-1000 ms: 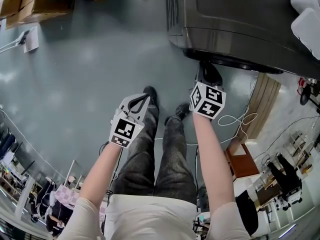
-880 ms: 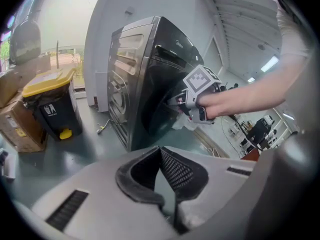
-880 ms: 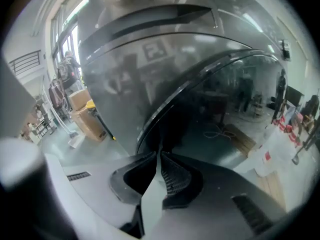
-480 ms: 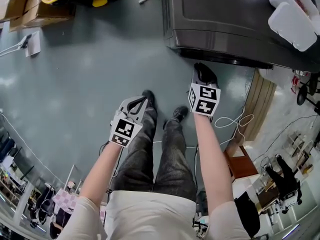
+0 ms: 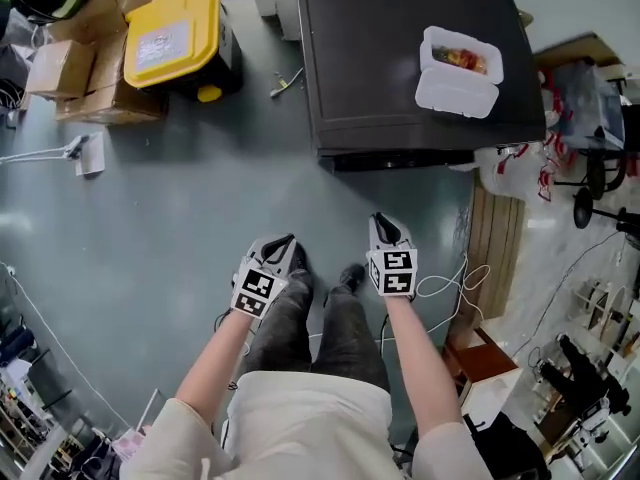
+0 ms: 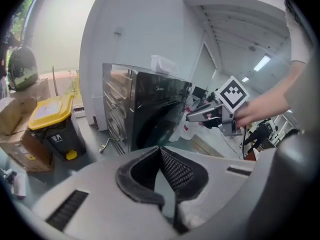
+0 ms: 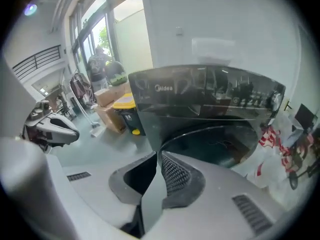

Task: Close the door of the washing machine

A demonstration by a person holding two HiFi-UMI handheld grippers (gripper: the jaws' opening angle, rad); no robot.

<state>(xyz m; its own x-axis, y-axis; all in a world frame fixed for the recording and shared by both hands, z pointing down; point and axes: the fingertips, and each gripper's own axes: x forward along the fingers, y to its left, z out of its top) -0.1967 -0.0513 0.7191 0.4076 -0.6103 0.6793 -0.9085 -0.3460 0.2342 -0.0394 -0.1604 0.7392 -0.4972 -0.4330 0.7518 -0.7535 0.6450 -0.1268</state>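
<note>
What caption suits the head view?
Left gripper and right gripper, both shut, face a dark washing machine topped by a white container.

The washing machine (image 5: 380, 78) stood upright on the grey floor straight ahead of me, with its back toward the white wall at the floor's far edge. It was a dark, near-black box with a flat glossy top, its front facing me. A control strip ran across the top of that front, brand name at the left end, a dial at the right. Below it sat the round door (image 7: 220, 151), dark glass in a shiny ring. It looked shut, flush against the front, with no gap I could make out.
</note>
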